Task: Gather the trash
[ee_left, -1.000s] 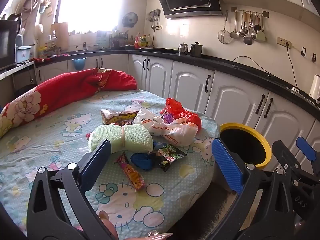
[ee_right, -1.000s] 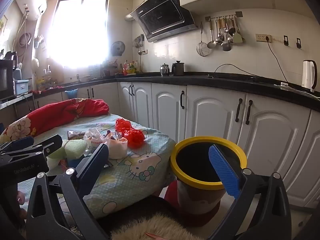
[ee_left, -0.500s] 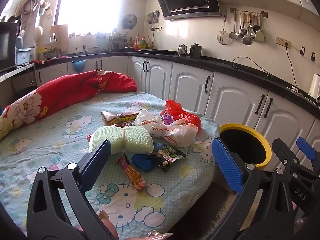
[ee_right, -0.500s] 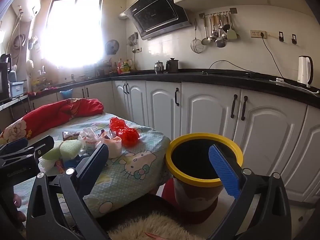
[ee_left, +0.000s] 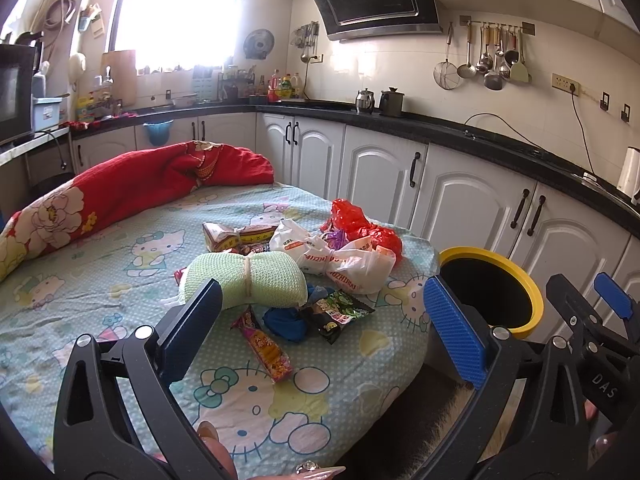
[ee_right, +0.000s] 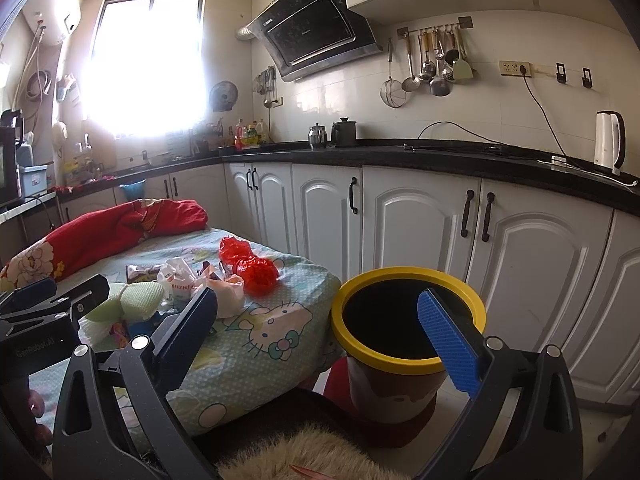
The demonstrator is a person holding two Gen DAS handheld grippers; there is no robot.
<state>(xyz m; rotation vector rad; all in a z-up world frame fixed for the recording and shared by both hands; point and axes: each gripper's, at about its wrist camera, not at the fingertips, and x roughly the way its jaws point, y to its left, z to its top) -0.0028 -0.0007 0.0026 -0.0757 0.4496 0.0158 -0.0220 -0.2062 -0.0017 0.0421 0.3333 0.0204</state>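
Note:
A pile of trash lies on the cartoon-print sheet [ee_left: 100, 280]: a white plastic bag [ee_left: 344, 260], a red plastic bag [ee_left: 360, 226], a tied green cloth bundle [ee_left: 248, 280], a long snack wrapper [ee_left: 266, 346], a dark snack packet [ee_left: 336, 312], a blue crumpled piece [ee_left: 286, 324] and a tan packet [ee_left: 232, 236]. My left gripper [ee_left: 320, 320] hovers open over the pile's near side, holding nothing. A yellow-rimmed bin [ee_right: 408, 320] stands on the floor right of the table. My right gripper [ee_right: 320, 332] is open and holds nothing, near the bin's rim.
A rolled red floral quilt [ee_left: 120, 188] lies along the far left of the table. White cabinets [ee_right: 420, 232] under a black countertop [ee_right: 440, 156] run behind. A furry seat [ee_right: 304, 456] sits below the right gripper. A kettle [ee_right: 608, 140] stands at the right.
The right wrist view has drifted slightly left and tilted, so the bin sits lower and nearer centre. The left gripper has barely moved. Both stay open.

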